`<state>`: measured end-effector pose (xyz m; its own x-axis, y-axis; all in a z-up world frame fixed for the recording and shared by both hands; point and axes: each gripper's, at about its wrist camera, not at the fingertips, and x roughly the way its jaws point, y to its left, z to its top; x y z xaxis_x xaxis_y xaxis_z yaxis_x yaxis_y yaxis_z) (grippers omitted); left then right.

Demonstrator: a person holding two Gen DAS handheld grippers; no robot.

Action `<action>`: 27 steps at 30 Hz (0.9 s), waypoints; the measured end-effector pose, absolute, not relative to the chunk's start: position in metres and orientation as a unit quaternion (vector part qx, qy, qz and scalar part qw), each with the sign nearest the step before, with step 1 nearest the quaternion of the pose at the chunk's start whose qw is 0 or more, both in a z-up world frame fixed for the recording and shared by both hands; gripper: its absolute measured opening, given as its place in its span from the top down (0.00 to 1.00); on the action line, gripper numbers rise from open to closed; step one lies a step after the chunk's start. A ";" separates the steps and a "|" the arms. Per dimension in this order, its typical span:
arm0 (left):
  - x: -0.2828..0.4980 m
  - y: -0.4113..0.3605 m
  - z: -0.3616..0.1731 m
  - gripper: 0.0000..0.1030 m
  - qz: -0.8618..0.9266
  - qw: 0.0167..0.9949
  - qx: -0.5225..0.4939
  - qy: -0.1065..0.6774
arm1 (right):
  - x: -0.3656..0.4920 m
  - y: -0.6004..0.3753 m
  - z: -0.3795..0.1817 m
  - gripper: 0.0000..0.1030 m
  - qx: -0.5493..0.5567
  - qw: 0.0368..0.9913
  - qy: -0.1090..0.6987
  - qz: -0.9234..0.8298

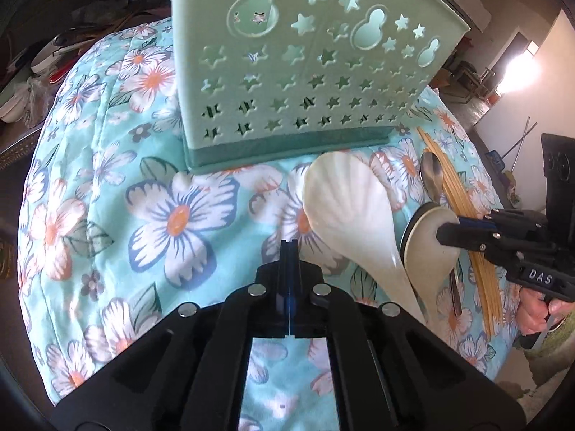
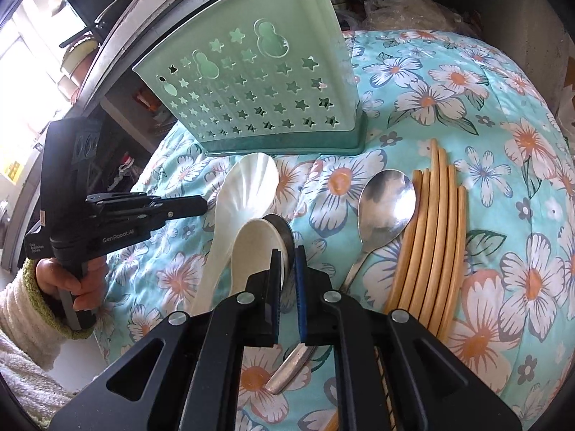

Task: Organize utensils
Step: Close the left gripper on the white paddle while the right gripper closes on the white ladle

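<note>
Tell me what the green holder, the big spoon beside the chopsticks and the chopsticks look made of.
Green holder: matte moulded plastic, judging by its star cut-outs.
Big spoon: polished metal, likely steel; mirror-like reflections.
Chopsticks: tan, smooth, probably bamboo or wood.

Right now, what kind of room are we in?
Likely a home kitchen or dining corner. A floral tablecloth covers the table, which holds a green utensil holder, spoons and chopsticks; stacked bowls sit on a side counter.
</note>
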<state>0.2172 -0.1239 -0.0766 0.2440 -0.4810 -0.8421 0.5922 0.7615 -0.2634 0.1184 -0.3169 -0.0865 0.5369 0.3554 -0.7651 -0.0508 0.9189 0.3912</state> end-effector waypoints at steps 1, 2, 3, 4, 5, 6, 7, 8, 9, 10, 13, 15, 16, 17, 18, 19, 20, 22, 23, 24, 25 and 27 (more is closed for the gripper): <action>0.215 -0.120 -0.076 1.00 -0.344 0.786 0.050 0.512 | 0.116 -0.316 -0.086 0.94 0.161 0.861 0.467 0.116; 0.215 -0.118 -0.075 1.00 -0.348 0.785 0.042 0.511 | 0.113 -0.316 -0.086 0.94 0.159 0.862 0.468 0.113; 0.216 -0.116 -0.073 0.98 -0.346 0.788 0.033 0.509 | 0.109 -0.316 -0.086 0.94 0.158 0.863 0.467 0.111; 0.219 -0.114 -0.071 0.94 -0.344 0.791 0.026 0.505 | 0.106 -0.316 -0.085 0.95 0.157 0.863 0.467 0.109; 0.220 -0.118 -0.070 0.79 -0.348 0.794 0.017 0.498 | 0.102 -0.317 -0.085 0.95 0.157 0.864 0.467 0.106; 0.224 -0.120 -0.067 0.62 -0.351 0.798 0.007 0.490 | 0.099 -0.318 -0.085 0.95 0.156 0.864 0.467 0.103; 0.228 -0.121 -0.065 0.56 -0.350 0.802 0.003 0.484 | 0.095 -0.319 -0.084 0.95 0.156 0.865 0.466 0.100; 0.232 -0.125 -0.064 0.55 -0.349 0.804 0.002 0.482 | 0.091 -0.320 -0.082 0.95 0.156 0.867 0.464 0.096; 0.236 -0.131 -0.065 0.55 -0.351 0.804 0.004 0.481 | 0.087 -0.322 -0.081 0.95 0.158 0.868 0.462 0.093; 0.238 -0.136 -0.067 0.55 -0.351 0.804 0.007 0.480 | 0.084 -0.323 -0.081 0.95 0.159 0.869 0.460 0.090; 0.238 -0.149 -0.075 0.55 -0.343 0.807 0.018 0.479 | 0.076 -0.328 -0.080 0.95 0.164 0.871 0.457 0.082; 0.235 -0.152 -0.078 0.57 -0.334 0.815 0.025 0.473 | 0.073 -0.331 -0.081 0.95 0.169 0.870 0.457 0.081; 0.234 -0.153 -0.078 0.57 -0.330 0.819 0.028 0.469 | 0.072 -0.332 -0.082 0.95 0.170 0.870 0.456 0.081; 0.232 -0.156 -0.079 0.62 -0.326 0.822 0.030 0.465 | 0.072 -0.332 -0.083 0.95 0.169 0.870 0.456 0.082; 0.232 -0.157 -0.079 0.70 -0.321 0.825 0.031 0.464 | 0.073 -0.332 -0.083 0.95 0.169 0.870 0.455 0.083; 0.232 -0.160 -0.080 0.74 -0.317 0.826 0.030 0.464 | 0.073 -0.332 -0.083 0.94 0.169 0.871 0.454 0.084; 0.232 -0.160 -0.080 0.83 -0.319 0.825 0.027 0.465 | 0.075 -0.332 -0.083 0.94 0.168 0.871 0.453 0.085; 0.229 -0.165 -0.079 0.90 -0.313 0.830 0.031 0.460 | 0.075 -0.331 -0.082 0.94 0.163 0.874 0.450 0.086; 0.227 -0.166 -0.079 0.93 -0.314 0.831 0.031 0.458 | 0.075 -0.330 -0.080 0.94 0.160 0.875 0.448 0.086; 0.227 -0.164 -0.077 0.94 -0.315 0.832 0.028 0.456 | 0.075 -0.329 -0.079 0.94 0.158 0.876 0.447 0.085; 0.226 -0.163 -0.074 0.94 -0.317 0.831 0.023 0.456 | 0.074 -0.329 -0.078 0.94 0.156 0.878 0.445 0.085; 0.223 -0.157 -0.069 0.96 -0.316 0.833 0.018 0.454 | 0.072 -0.329 -0.076 0.93 0.153 0.879 0.443 0.087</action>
<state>0.2228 -0.1575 -0.0694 0.3873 -0.5102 -0.7679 0.5435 0.7991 -0.2569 0.0722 -0.3295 -0.0764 0.5930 0.2884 -0.7517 -0.0178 0.9381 0.3459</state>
